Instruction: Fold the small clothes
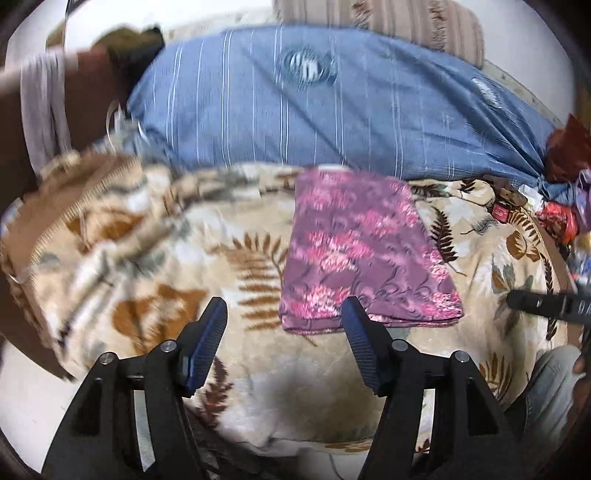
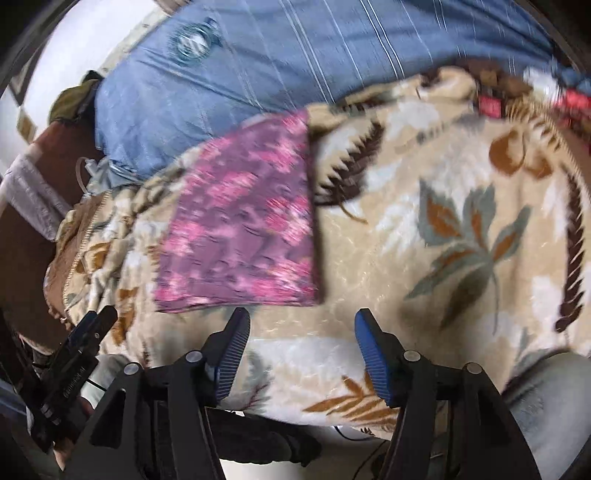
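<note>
**Folded purple cloth flat on blanket, both tongs released above it**

Left wrist view: left tongs (image 1: 284, 310) spread wide, nothing btwn the blue pads. Folded purple floral cloth (image 1: 364, 251) lies flat on the leaf-print blanket (image 1: 207, 266), neat rectangle; its near edge sits just past the right-hand fingertip, not touching as far as I can tell. Behind the cloth, a big blue striped pillow (image 1: 332, 107) runs across the bed; a striped beige cushion (image 1: 388, 18) shows above it. Far right, a pile of red and mixed items (image 1: 561, 214), too blurred to name. The right tongs' black tip (image 1: 546, 306) pokes in at the right edge. Brown fabric w/ a pale strap (image 1: 44, 107) at left. No containers visible.

Right wrist view: right tongs (image 2: 303, 328) also released, pads apart, only blanket (image 2: 424, 229) btwn them. Purple cloth (image 2: 243, 236) lies up-left of the tongs, its near edge just beyond the left-hand pad. Blue pillow (image 2: 258, 66) behind it. Left tongs (image 2: 77, 350) visible low left, beside the blanket's edge. Grey denim (image 2: 546, 402) low right, prob. the person's leg. Nothing lies on top of the cloth.
</note>
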Available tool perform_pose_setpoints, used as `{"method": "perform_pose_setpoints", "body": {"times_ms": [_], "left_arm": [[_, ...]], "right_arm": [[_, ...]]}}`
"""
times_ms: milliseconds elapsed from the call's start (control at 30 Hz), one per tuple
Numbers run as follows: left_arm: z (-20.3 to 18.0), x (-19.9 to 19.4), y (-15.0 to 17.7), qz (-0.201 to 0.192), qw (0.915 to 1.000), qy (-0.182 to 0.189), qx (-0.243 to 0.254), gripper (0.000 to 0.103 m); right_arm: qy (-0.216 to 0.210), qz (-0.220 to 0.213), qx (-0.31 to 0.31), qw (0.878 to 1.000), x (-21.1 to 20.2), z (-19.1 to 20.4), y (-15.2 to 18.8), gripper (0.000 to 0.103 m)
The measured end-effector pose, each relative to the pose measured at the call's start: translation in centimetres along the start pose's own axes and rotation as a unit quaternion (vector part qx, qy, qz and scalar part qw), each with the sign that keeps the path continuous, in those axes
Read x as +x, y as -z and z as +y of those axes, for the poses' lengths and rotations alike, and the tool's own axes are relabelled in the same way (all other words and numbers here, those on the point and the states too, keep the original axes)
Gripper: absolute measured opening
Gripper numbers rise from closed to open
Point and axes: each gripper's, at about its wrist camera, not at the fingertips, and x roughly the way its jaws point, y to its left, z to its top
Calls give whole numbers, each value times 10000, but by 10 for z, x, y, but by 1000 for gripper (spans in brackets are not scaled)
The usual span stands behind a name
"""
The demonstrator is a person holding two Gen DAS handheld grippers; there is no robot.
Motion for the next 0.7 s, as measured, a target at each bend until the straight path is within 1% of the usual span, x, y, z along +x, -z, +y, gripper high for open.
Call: {"method": "perform_pose_setpoints", "body": {"times_ms": [100, 133, 167, 200, 267, 300, 333, 367, 467, 567, 700], "left_arm": [[-4, -25, -9, -258, 9996, 67, 45, 64], [-3, -29, -13, -220, 9997, 138, 5, 65], [-3, -33, -16, -78, 9995, 310, -39, 66], [-3, -35, -18, 15, 9993, 380, -55, 66], [-6, -37, -21, 128, 9994, 331, -46, 66], [-7, -39, -22, 121, 9996, 269, -7, 66], [-10, -41, -21, 99, 9997, 220, 16, 67], [-12, -43, -20, 88, 9998, 179, 33, 71], [-14, -48, -19, 138, 9997, 207, -34, 72], [-13, -53, -20, 26, 10000, 49, -27, 73], [-12, -58, -22, -22, 9999, 98, -45, 73]], "right_arm": [[14, -215, -60, 9997, -23, 11, -2, 66], [24, -260, -83, 9996, -29, 14, -3, 66], [33, -288, -95, 9995, -33, 16, -5, 66], [34, -327, -99, 9994, -37, 18, -5, 66], [42, -391, -120, 9992, -45, 21, -5, 66], [34, -422, -119, 9990, -48, 22, -5, 66], [7, -454, -89, 9989, -51, 21, -5, 67], [-29, -464, -52, 9989, -52, 20, -4, 67], [-108, -451, 71, 9989, -54, 18, -3, 67], [-109, -457, 89, 9989, -54, 17, -2, 67], [-102, -457, 56, 9989, -54, 20, -1, 67]]}}
